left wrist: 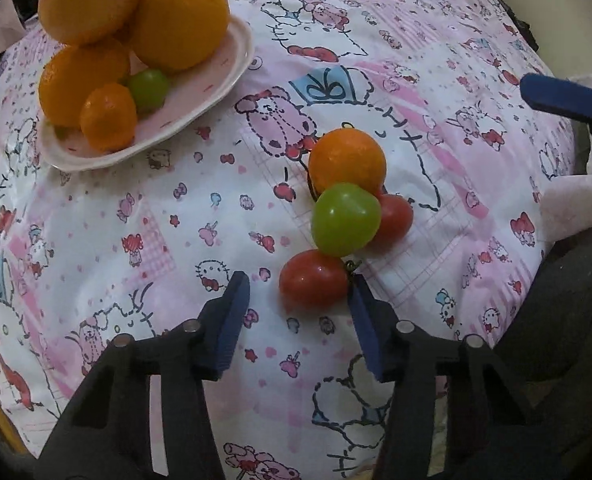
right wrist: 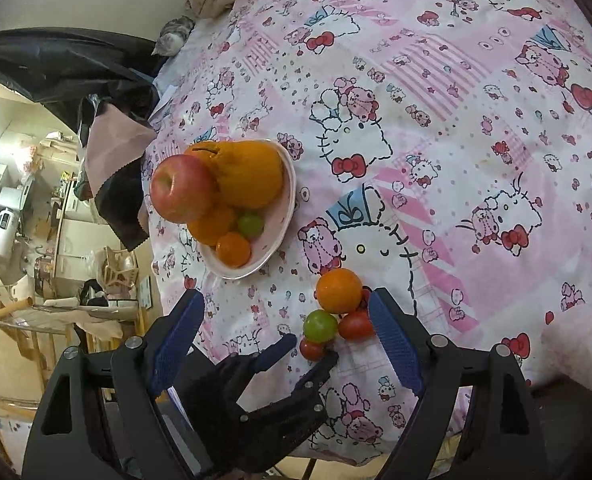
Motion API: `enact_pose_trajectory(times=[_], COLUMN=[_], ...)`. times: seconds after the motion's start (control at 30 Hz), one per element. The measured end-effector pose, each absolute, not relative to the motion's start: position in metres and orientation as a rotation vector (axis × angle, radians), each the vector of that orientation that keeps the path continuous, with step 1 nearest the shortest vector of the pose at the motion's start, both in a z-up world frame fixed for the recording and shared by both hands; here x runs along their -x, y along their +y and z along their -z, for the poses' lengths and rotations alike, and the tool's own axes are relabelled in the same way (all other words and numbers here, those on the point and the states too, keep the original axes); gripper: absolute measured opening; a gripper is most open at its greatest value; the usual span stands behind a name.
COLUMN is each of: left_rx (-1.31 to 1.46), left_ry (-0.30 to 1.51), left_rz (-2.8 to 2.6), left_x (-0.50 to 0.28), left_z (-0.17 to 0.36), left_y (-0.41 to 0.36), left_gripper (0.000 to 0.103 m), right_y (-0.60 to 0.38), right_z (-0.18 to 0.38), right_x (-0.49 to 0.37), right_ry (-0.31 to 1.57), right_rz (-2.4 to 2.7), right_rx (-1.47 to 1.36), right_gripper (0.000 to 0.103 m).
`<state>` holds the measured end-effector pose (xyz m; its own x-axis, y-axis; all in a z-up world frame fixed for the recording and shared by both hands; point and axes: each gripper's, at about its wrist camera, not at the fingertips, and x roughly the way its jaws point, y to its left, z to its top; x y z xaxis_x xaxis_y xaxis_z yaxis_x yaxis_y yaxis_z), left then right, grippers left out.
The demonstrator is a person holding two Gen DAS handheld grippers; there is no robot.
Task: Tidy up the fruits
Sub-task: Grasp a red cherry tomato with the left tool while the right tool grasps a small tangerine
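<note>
The left gripper (left wrist: 299, 290) is down over the nearest red tomato (left wrist: 313, 279), fingers apart, one touching it. Next they should close and carry it to the plate (left wrist: 200, 96). The right gripper (right wrist: 286, 320) waits wide open.

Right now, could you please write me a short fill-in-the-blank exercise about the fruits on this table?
1. The red apple sits on the ____ with the oranges.
2. The loose green fruit lies directly on the patterned ____.
3. The left gripper reaches for a ____ tomato.
4. The right gripper holds ____.

Missing words: plate; cloth; red; nothing
</note>
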<state>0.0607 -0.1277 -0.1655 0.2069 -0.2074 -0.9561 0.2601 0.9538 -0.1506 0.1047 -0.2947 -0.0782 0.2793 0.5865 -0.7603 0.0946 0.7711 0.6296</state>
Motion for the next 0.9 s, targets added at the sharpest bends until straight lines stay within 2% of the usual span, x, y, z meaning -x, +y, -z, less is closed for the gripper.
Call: enact_pose_trajectory(times=[0.07,0.33,0.53,0.77,0.9], left_rx=[-0.03,-0.013,0.001,0.075,0.116], left_ry=[1.322,1.324,1.331,1.244,1.205], left_rz=[0.354,0.355,0.332,0.229,0.174], left_x=[-0.06,-0.054,-0.042,-0.038,-0.04], left_z=[0.164,0.149,0.115,0.07,0.07], left_y=[-0.127,-0.12,-0.099,-0.05,-0.036], left_gripper=[0.03,0.029,0.03,0.03,0.03], right_y=[-0.293,-0.292,-0.291,-0.288,-0.279], right_z=[0.078,0.08,0.082,0.095,0.108], right_x=[-0.105,-0.104,-0.105,-0.107,-0.11], right_ry=[1.268,1.275,1.281,1.333,1.375], right_rz=[-0.361,-0.339,-0.321,-0.308,-0.293], right_rx=[-0.633,-0.603,-0.599,-0.597,-0.567], right_gripper=[0.087,0.087,0.087,0.087,0.078])
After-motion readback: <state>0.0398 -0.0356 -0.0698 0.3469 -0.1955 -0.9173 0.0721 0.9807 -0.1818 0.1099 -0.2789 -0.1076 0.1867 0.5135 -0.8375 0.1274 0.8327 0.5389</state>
